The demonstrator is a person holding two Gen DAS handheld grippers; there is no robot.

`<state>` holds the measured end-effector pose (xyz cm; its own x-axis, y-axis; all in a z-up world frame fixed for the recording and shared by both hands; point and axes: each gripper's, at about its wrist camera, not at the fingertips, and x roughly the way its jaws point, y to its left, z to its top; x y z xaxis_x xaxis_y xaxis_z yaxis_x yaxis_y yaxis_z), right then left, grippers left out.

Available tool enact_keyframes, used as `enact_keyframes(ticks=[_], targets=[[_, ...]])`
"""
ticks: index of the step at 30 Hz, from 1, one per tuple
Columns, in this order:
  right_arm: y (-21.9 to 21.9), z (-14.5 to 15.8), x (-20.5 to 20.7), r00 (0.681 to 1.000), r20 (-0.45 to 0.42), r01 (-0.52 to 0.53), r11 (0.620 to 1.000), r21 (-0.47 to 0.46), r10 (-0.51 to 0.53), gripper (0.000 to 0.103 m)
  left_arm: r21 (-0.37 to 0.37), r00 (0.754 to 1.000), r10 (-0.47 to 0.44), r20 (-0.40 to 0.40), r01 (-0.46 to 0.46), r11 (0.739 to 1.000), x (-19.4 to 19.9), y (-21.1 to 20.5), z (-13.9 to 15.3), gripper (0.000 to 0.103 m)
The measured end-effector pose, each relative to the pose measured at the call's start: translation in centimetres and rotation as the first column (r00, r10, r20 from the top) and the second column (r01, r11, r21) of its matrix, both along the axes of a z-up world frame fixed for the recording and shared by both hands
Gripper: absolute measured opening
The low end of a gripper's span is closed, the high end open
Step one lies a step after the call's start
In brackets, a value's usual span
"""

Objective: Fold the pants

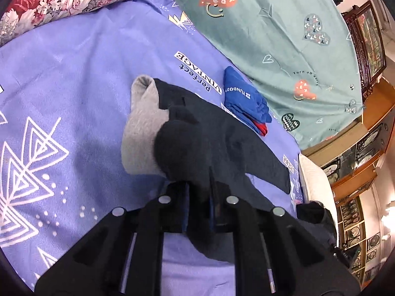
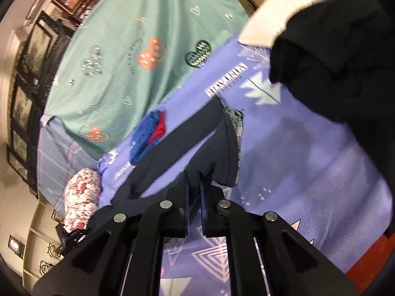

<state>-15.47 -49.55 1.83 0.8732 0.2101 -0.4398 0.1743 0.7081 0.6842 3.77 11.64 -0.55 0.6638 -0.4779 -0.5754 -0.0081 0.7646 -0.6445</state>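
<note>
Your left gripper [image 1: 198, 185] has its jaws clamped on the dark navy fleece-lined pants [image 1: 197, 143], bunched up with the pale grey lining [image 1: 140, 128] turned out, lifted over the lavender bedsheet with white triangle prints [image 1: 61, 86]. Your right gripper [image 2: 193, 185] is pinched tight on another edge of the pants [image 2: 187, 133], the fabric stretching away above the sheet. A folded blue-and-red garment [image 1: 244, 98] lies just beside them, near the teal heart-print cover [image 1: 284, 24].

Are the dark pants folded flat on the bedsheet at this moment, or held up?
Held up, unfolded: both grippers pinch the dark pants, left gripper, right gripper; fabric hangs between.
</note>
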Motion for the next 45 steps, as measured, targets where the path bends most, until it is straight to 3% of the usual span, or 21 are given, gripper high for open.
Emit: enact_keyframes(ticks=[6, 8, 9, 11, 14, 15, 16, 18, 21, 23, 26, 27, 29, 31, 33, 35, 37, 38, 40, 43, 45], targets=[[0.4, 1.3, -1.7, 1.0, -0.02, -0.005, 1.0, -0.019, 0.005, 0.007, 0.071, 0.997, -0.03, -0.072, 0.035, 0.997, -1.7, -0.3, -0.9, 0.012], [0.2, 0.7, -1.8, 0.998, -0.069, 0.004, 0.999, -0.045, -0.007, 0.007, 0.083, 0.984, -0.039, -0.173, 0.054, 0.995, -1.4, 0.1, -3.0, 0.018], [0.0, 0.0, -1.6, 0.994, -0.108, 0.016, 0.998, -0.053, -0.022, 0.007, 0.064, 0.959, -0.062, -0.277, 0.083, 0.995, -0.9, 0.3, -5.0, 0.019], [-1.1, -2.5, -0.8, 0.975, -0.214, 0.054, 0.997, -0.061, -0.066, 0.009, 0.031, 0.938, -0.069, -0.341, 0.084, 0.996, -1.1, 1.1, -6.5, 0.03], [-1.9, -3.9, -0.7, 0.951, -0.27, 0.118, 0.983, -0.139, -0.153, 0.013, 0.091, 0.953, -0.069, -0.295, 0.1, 0.991, -2.7, 1.7, -3.9, 0.043], [-1.9, -3.3, -1.1, 0.94, -0.264, 0.164, 0.963, -0.214, -0.219, 0.014, 0.104, 0.961, -0.06, -0.271, 0.091, 0.99, -3.1, 2.1, -2.9, 0.053], [-1.8, -2.6, -1.4, 0.931, -0.247, 0.198, 0.941, -0.275, -0.269, 0.024, 0.119, 0.971, -0.039, -0.235, 0.069, 0.991, -3.6, 2.6, -1.5, 0.06], [-1.4, -1.0, -1.9, 0.934, -0.196, 0.224, 0.918, -0.327, -0.298, 0.031, 0.156, 0.989, -0.009, -0.15, 0.033, 0.987, -3.8, 3.2, 1.0, 0.069], [0.8, 0.2, -0.6, 0.989, -0.126, 0.051, 0.973, -0.227, -0.081, 0.031, 0.155, 0.992, -0.056, -0.11, 0.073, 0.985, -2.4, 1.3, 2.2, 0.071], [3.6, -0.3, 1.3, 0.989, -0.131, -0.093, 0.98, -0.177, 0.07, 0.035, 0.171, 0.986, -0.121, -0.119, 0.14, 0.975, -1.2, -1.3, 1.5, 0.072], [6.4, -2.7, 3.7, 0.964, -0.199, -0.202, 0.973, -0.116, 0.176, 0.036, 0.165, 0.955, -0.176, -0.239, 0.218, 0.962, 1.0, -3.8, -3.2, 0.072], [7.2, -4.0, 4.6, 0.949, -0.243, -0.229, 0.968, -0.104, 0.198, 0.036, 0.162, 0.945, -0.17, -0.28, 0.222, 0.962, 1.8, -4.1, -5.0, 0.072], [7.9, -6.6, 5.7, 0.921, -0.344, -0.239, 0.963, -0.122, 0.185, 0.036, 0.173, 0.957, -0.164, -0.239, 0.208, 0.963, 2.0, -3.8, -5.7, 0.072], [7.4, -9.5, 6.6, 0.881, -0.453, -0.212, 0.97, -0.116, 0.138, 0.032, 0.149, 0.952, -0.175, -0.25, 0.217, 0.965, 1.9, -3.3, -5.9, 0.072], [6.5, -9.4, 6.3, 0.889, -0.434, -0.191, 0.979, -0.065, 0.145, 0.032, 0.138, 0.941, -0.199, -0.273, 0.243, 0.96, 1.3, -2.9, -5.3, 0.072], [6.8, -7.7, 6.5, 0.896, -0.419, -0.204, 0.974, -0.103, 0.143, 0.035, 0.133, 0.928, -0.241, -0.285, 0.288, 0.948, 0.6, -2.5, -4.0, 0.072], [8.4, -5.2, 7.7, 0.904, -0.371, -0.28, 0.949, -0.147, 0.21, 0.04, 0.134, 0.934, -0.26, -0.245, 0.298, 0.945, 0.4, -1.5, -2.2, 0.075], [9.7, -3.7, 8.7, 0.902, -0.354, -0.327, 0.927, -0.183, 0.248, 0.043, 0.186, 0.95, -0.234, -0.205, 0.272, 0.944, 0.9, -0.5, -0.4, 0.078], [13.7, 0.1, 11.7, 0.89, -0.318, -0.421, 0.855, -0.302, 0.326, 0.044, 0.26, 0.972, -0.185, -0.148, 0.218, 0.941, 2.5, 1.1, 1.7, 0.096], [18.9, 3.3, 17.1, 0.832, -0.313, -0.552, 0.743, -0.378, 0.459, 0.045, 0.316, 0.976, -0.154, -0.157, 0.197, 0.928, 6.6, 2.8, 2.1, 0.097], [23.4, 4.8, 22.2, 0.766, -0.339, -0.641, 0.623, -0.448, 0.546, 0.047, 0.35, 0.974, -0.141, -0.178, 0.196, 0.916, 9.9, 3.4, 1.2, 0.097]])
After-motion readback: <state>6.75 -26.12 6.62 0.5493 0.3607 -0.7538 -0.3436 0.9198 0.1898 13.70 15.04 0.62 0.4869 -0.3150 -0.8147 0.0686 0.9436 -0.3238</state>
